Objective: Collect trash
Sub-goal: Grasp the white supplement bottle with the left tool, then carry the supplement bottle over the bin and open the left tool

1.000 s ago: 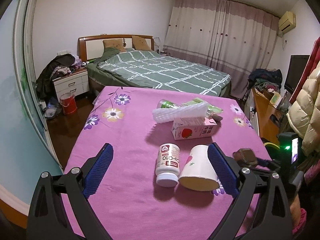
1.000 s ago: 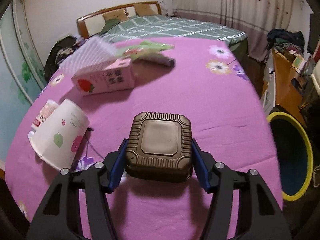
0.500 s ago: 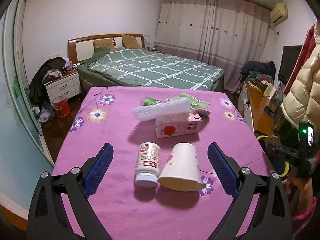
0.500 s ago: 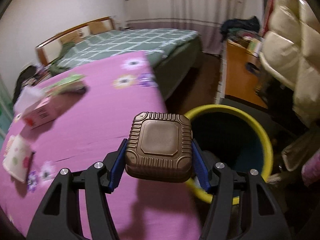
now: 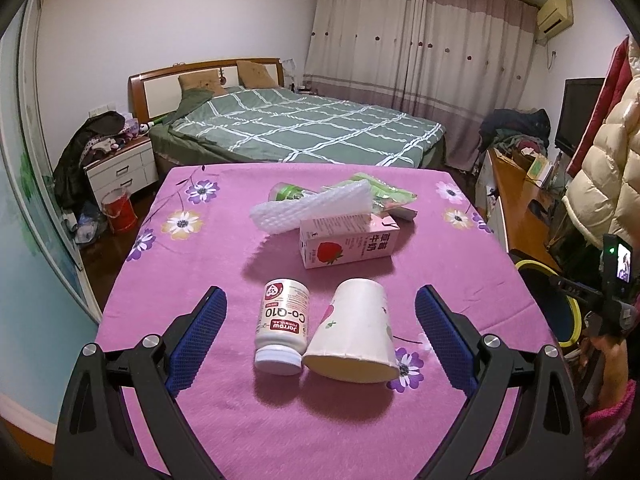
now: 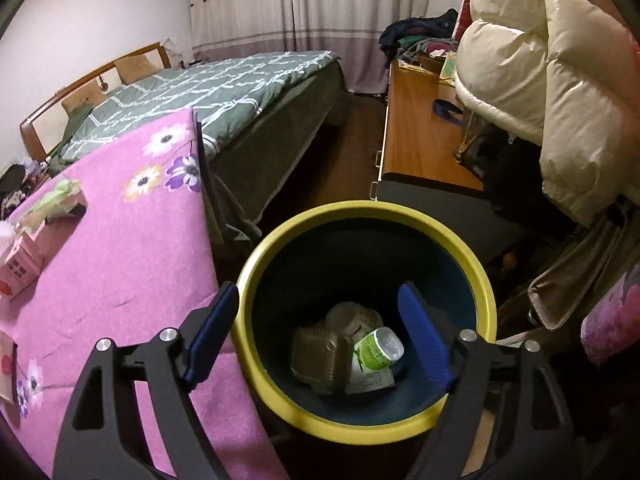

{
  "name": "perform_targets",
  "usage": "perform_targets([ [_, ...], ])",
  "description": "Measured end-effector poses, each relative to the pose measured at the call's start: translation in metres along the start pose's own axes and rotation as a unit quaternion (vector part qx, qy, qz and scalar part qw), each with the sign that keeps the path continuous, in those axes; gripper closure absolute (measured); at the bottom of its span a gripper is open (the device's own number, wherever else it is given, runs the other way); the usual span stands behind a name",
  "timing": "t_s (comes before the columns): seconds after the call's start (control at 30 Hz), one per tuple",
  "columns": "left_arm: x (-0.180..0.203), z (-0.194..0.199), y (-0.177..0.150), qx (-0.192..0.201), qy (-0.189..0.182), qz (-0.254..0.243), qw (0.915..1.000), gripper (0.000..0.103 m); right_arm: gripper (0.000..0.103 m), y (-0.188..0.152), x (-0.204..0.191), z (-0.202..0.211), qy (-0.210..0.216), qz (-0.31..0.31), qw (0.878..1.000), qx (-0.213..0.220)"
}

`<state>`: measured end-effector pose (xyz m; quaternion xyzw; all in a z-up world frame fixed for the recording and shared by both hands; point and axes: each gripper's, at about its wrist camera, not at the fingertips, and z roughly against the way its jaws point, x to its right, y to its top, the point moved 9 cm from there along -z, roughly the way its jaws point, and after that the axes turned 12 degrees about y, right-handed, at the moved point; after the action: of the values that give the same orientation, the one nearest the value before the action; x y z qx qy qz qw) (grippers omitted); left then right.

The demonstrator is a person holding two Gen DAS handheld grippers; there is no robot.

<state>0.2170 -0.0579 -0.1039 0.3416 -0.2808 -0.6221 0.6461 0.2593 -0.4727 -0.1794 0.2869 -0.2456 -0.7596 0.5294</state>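
Over the yellow-rimmed bin (image 6: 362, 216) at lower centre, right claw (image 6: 320, 334) has just spread, brown box (image 6: 318, 354) blurry inside; only the left view shows its wide-open, empty left claw (image 5: 320, 320) framing the surface's (image 5: 200, 260) cup (image 5: 354, 338) and bottle (image 5: 282, 326).

Dim warm indoor light — soft shadows under items on worktop (image 5: 208, 412). Strong fisheye bending, dark vignette at corners. Glare on puffy coat (image 6: 560, 80); bin (image 6: 276, 364) contents slightly blurred.

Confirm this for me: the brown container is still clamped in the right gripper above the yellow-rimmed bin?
Not clamped. The right gripper has just been opening and holds nothing; the brown container lies inside the yellow-rimmed bin, as the right wrist view shows. The gripper is above the bin.
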Motion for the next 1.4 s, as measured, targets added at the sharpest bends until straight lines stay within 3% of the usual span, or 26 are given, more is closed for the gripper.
perform_targets([
  [0.3,-0.002,-0.017,-0.01,-0.015,0.001,-0.01,0.9998,0.01,0.024,-0.003,-0.065,0.021,0.063,0.047,0.997,0.022],
  [0.37,-0.005,-0.021,-0.013,-0.018,0.002,-0.014,0.9997,0.016,0.024,-0.004,-0.077,0.023,0.071,0.057,0.996,0.023],
  [0.53,-0.004,-0.025,-0.023,-0.021,-0.009,-0.027,0.9994,0.018,0.023,-0.003,-0.094,0.025,0.083,0.069,0.994,0.023],
  [0.57,-0.005,-0.028,-0.024,-0.026,-0.011,-0.027,0.9992,0.022,0.023,-0.004,-0.096,0.026,0.084,0.069,0.994,0.023],
  [0.8,-0.023,-0.067,-0.02,-0.083,0.001,-0.015,0.9964,0.038,0.023,-0.009,-0.101,0.021,0.088,0.071,0.993,0.012],
  [1.07,-0.023,-0.104,-0.029,-0.15,0.014,-0.054,0.987,0.048,0.023,-0.014,-0.099,0.015,0.092,0.07,0.993,0.001],
  [1.3,-0.007,-0.123,-0.036,-0.19,-0.024,-0.067,0.9791,0.049,0.023,-0.018,-0.102,0.009,0.099,0.07,0.993,-0.01],
  [1.4,-0.006,-0.135,-0.041,-0.204,-0.019,-0.073,0.976,0.05,0.023,-0.02,-0.104,0.007,0.104,0.07,0.992,-0.016],
])
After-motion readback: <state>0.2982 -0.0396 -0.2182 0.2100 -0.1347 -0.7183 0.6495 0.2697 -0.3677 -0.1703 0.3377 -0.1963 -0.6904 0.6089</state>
